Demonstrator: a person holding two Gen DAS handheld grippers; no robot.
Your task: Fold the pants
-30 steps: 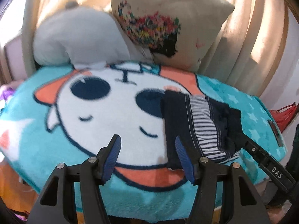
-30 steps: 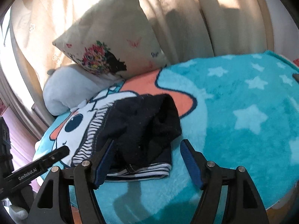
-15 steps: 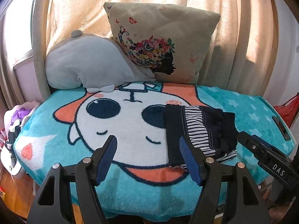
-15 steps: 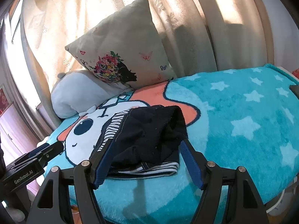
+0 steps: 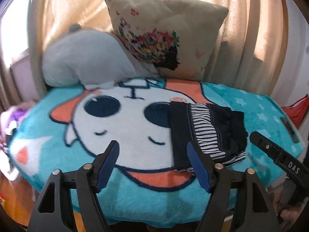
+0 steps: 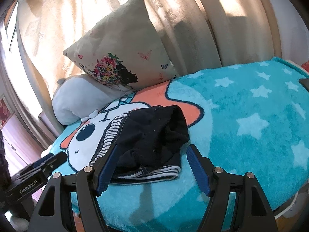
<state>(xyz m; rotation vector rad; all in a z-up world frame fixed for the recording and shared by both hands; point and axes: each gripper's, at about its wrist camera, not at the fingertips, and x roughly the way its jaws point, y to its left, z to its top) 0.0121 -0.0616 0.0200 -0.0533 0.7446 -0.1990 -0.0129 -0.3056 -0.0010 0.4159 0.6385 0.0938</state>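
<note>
The pants [image 5: 208,133] are a dark navy pair with a striped white-and-navy lining, folded into a small bundle on the teal cartoon blanket [image 5: 135,193]. In the right wrist view the bundle [image 6: 150,135] lies just beyond my fingers. My left gripper [image 5: 154,162] is open and empty, held back from the blanket's near edge, with the bundle just past its right finger. My right gripper [image 6: 152,164] is open and empty, just short of the bundle's near edge. Each gripper shows at the edge of the other's view.
A flower-print cushion [image 5: 164,36] and a light grey pillow [image 5: 85,60] lean against beige curtains [image 6: 183,15] at the back. A red thing [image 5: 297,108] lies beyond the right end of the blanket. A dark flat item [image 5: 289,129] rests near that end.
Both grippers have drawn back from the folded pants over the second, staying open. The pants bundle has not moved on the blanket.
</note>
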